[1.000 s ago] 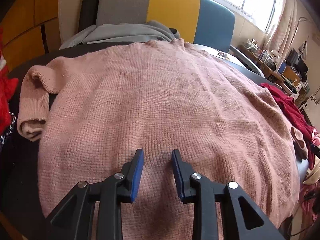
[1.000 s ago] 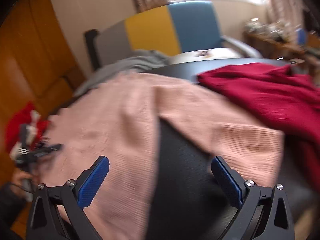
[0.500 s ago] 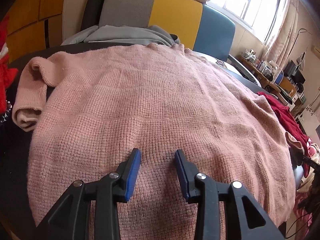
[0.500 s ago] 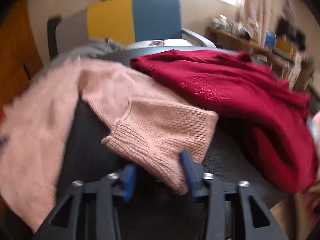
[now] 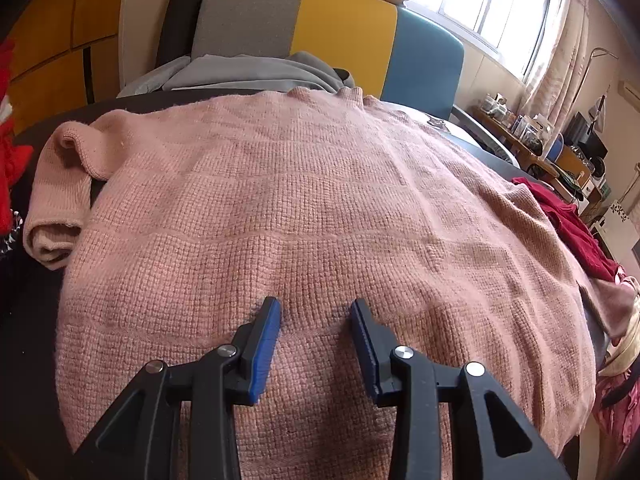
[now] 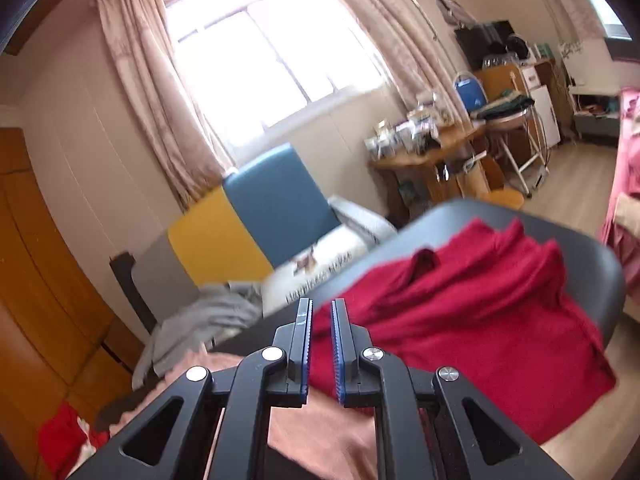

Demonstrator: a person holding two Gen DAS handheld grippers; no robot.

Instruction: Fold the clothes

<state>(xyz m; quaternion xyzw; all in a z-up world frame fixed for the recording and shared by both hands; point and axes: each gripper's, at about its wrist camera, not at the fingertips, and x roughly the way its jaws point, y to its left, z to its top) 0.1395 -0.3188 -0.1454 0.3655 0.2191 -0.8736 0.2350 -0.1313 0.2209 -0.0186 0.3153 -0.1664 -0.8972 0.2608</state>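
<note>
A pink knit sweater [image 5: 320, 184] lies spread flat over the dark table, its left sleeve [image 5: 56, 200] doubled back at the left edge. My left gripper [image 5: 316, 312] is open, its blue pads just above the sweater's lower body with nothing between them. My right gripper [image 6: 320, 308] is raised and tilted up, its jaws drawn almost together. Pink knit from the sweater's right sleeve [image 6: 320, 432] bunches at the base of the jaws and hangs below. A red sweater [image 6: 460, 320] lies crumpled on the table beyond it.
A grey garment [image 5: 248, 74] drapes over the grey, yellow and blue chair [image 5: 340, 28] behind the table. The table's dark rim [image 6: 520, 216] curves at the right. Red cloth [image 5: 8, 152] sits at the far left. A cluttered wooden desk [image 6: 424, 148] stands under the window.
My right gripper went from wide open to closed around the pink sleeve cuff, then lifted and tilted upward. The left gripper stayed open and barely shifted over the sweater.
</note>
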